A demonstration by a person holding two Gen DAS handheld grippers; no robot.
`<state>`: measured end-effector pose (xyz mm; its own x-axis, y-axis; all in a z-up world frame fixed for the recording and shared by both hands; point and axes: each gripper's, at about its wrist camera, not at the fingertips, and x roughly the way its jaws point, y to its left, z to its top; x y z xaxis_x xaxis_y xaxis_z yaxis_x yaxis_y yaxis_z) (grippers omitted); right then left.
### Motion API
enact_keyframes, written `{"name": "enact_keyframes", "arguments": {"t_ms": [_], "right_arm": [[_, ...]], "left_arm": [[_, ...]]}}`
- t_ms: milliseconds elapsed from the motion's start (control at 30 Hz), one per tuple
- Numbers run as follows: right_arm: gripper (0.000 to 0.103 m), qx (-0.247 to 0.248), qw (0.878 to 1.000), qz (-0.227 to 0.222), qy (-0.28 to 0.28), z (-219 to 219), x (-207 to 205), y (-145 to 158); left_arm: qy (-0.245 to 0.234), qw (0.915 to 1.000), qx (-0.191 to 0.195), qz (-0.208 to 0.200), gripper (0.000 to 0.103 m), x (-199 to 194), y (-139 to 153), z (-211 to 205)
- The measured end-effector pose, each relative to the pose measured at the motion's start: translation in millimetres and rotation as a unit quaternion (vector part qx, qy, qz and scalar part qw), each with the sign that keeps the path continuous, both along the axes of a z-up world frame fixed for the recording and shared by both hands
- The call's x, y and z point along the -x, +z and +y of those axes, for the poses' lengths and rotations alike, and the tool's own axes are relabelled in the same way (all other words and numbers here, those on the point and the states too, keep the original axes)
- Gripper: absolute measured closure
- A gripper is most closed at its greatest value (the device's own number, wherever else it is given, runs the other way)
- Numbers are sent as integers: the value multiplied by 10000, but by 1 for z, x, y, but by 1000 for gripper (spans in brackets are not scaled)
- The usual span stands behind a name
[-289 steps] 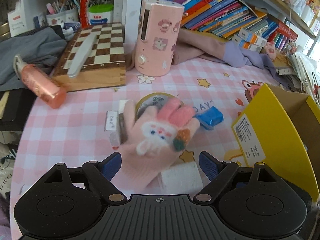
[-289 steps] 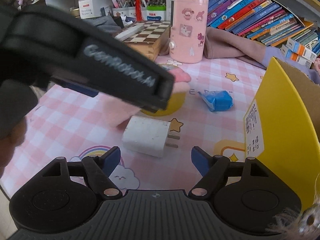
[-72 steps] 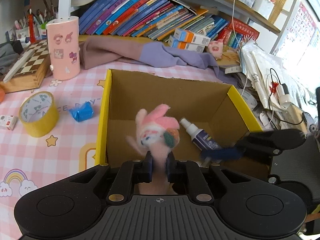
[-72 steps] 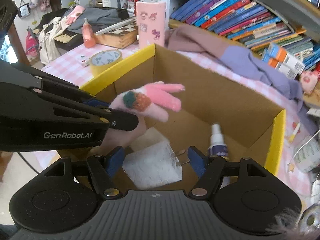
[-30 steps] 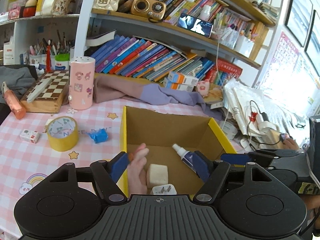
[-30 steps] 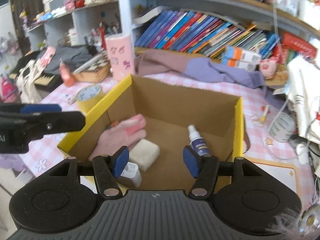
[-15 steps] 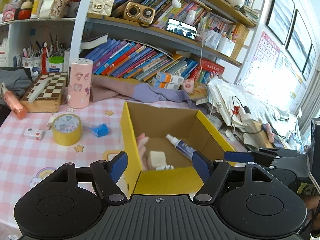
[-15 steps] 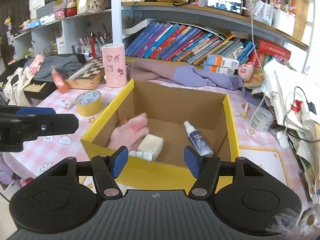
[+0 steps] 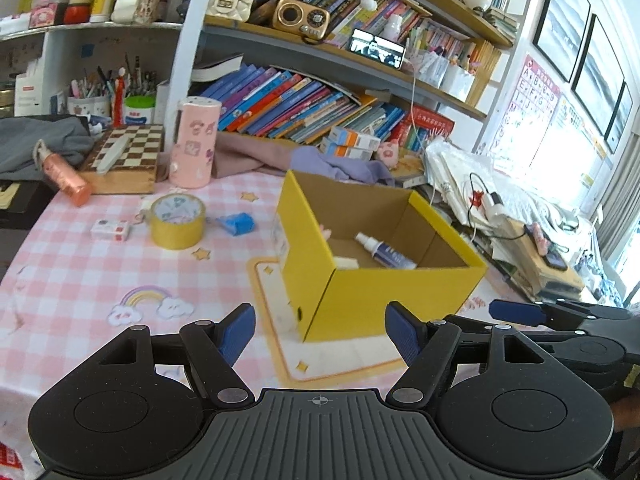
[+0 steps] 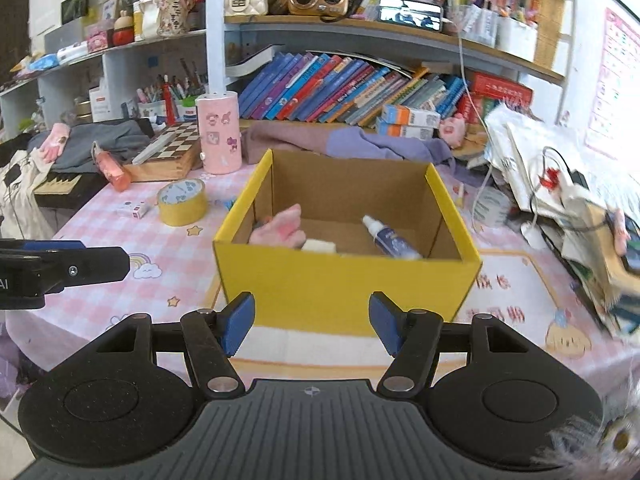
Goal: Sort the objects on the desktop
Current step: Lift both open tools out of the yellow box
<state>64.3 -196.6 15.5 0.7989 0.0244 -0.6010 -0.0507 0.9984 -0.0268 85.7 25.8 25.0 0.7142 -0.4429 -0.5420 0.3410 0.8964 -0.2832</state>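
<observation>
both your grippers are released and hold nothing: the left gripper (image 9: 320, 334) and the right gripper (image 10: 311, 326) hang at the near side of the yellow cardboard box (image 10: 344, 280). inside the box lie a pink glove (image 10: 280, 229), a white block (image 10: 318, 246) and a spray bottle (image 10: 390, 240). you look to be between picks. left of the box on the pink checked table (image 9: 80, 268) wait the yellow tape roll (image 9: 177, 221), a blue wrapped item (image 9: 239, 224) and a small white box (image 9: 111, 230). next, carry a gripper left to one of these, probably the tape roll.
</observation>
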Motion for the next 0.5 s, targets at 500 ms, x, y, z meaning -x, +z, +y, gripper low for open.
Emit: {"name": "enact_keyframes", "arguments": {"t_ms": [500], "right_arm": [[42,29,9993,363,-52,46,37,-33]], "left_arm": [[96,9988,-300,374,29,38,-24,36]]}}
